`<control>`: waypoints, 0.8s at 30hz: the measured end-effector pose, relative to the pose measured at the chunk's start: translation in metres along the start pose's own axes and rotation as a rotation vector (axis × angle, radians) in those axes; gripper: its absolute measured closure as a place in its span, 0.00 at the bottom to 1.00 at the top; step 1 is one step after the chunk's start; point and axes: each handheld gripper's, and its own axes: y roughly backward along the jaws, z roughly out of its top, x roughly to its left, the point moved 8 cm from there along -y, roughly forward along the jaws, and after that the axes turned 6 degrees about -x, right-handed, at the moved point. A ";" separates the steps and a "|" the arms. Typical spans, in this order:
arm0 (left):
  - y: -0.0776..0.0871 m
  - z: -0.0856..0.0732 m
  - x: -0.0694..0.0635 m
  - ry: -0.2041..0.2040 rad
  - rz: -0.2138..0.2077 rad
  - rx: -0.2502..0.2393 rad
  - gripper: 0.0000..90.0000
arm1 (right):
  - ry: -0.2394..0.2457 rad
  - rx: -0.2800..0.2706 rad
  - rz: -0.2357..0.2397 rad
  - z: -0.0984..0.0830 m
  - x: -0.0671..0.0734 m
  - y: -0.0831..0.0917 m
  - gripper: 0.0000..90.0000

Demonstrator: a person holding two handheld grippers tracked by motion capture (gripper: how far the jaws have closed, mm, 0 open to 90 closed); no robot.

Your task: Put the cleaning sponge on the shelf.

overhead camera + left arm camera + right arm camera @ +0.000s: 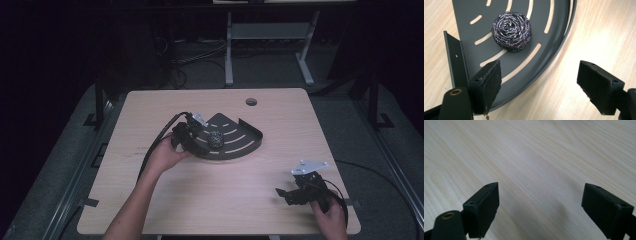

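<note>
A dark grey fan-shaped slotted tray lies in the middle of the wooden table. A round steel-wool scourer rests on it, a short way beyond my left gripper's tips. My left gripper hovers over the tray's curved rim, jaws wide apart with nothing between them. My right gripper sits near the table's front right corner, open over bare wood.
The light wooden table has a round cable hole near its far edge. A white desk frame stands on the floor behind. Cables trail from both grippers.
</note>
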 end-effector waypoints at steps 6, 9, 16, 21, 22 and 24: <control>0.003 -0.009 -0.007 0.012 -0.005 -0.001 0.22 | 0.002 0.003 0.005 0.000 0.001 -0.001 0.16; 0.007 -0.014 -0.012 0.009 -0.006 -0.011 0.22 | 0.006 0.001 0.003 0.000 0.002 -0.001 0.16; 0.014 -0.024 -0.017 0.013 -0.003 -0.023 0.22 | 0.008 0.006 0.003 0.001 0.004 -0.002 0.16; 0.016 -0.032 -0.018 0.018 -0.006 -0.023 0.22 | 0.003 0.012 0.002 0.001 0.005 -0.004 0.16; 0.017 -0.033 -0.018 0.013 -0.006 -0.022 0.22 | 0.004 0.011 0.001 0.001 0.005 -0.004 0.16; 0.017 -0.037 -0.019 0.019 -0.007 -0.024 0.22 | 0.002 0.010 0.000 0.001 0.004 -0.004 0.16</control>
